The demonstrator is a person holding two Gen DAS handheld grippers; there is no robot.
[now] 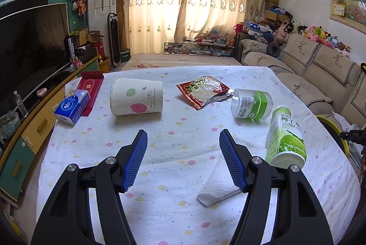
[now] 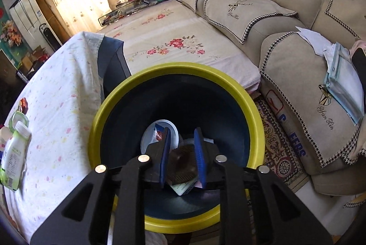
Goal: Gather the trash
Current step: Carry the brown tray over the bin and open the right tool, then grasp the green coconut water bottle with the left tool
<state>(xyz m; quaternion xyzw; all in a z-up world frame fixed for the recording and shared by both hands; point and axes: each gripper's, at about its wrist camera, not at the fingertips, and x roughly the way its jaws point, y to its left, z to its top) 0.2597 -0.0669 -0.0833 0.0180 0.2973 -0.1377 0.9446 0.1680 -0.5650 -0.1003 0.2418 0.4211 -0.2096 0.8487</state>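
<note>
On the flowered tablecloth (image 1: pixel 173 199) lie a tipped paper cup (image 1: pixel 136 96), a red snack wrapper (image 1: pixel 203 91), a clear jar with a green lid (image 1: pixel 251 104), a green-and-white drink bottle (image 1: pixel 286 137) on its side and a folded white napkin (image 1: pixel 219 185). My left gripper (image 1: pixel 184 134) hovers open over the cloth with nothing between its fingers. My right gripper (image 2: pixel 183 130) points down into a yellow-rimmed dark bin (image 2: pixel 173 67), its jaws a little apart. A blurred brown piece of trash (image 2: pixel 183 160) shows in the gap, inside the bin, with a white disc (image 2: pixel 170 129) and a packet (image 2: pixel 183 189).
A blue tissue pack (image 1: pixel 72 106) and a red packet (image 1: pixel 90 87) sit at the table's left edge. The bin stands off the table's right side, its rim (image 1: pixel 344 142) just showing. A beige sofa (image 2: pixel 286 16), a low flowered bed (image 2: pixel 183 43) and a TV cabinet (image 1: pixel 34 126) surround the table.
</note>
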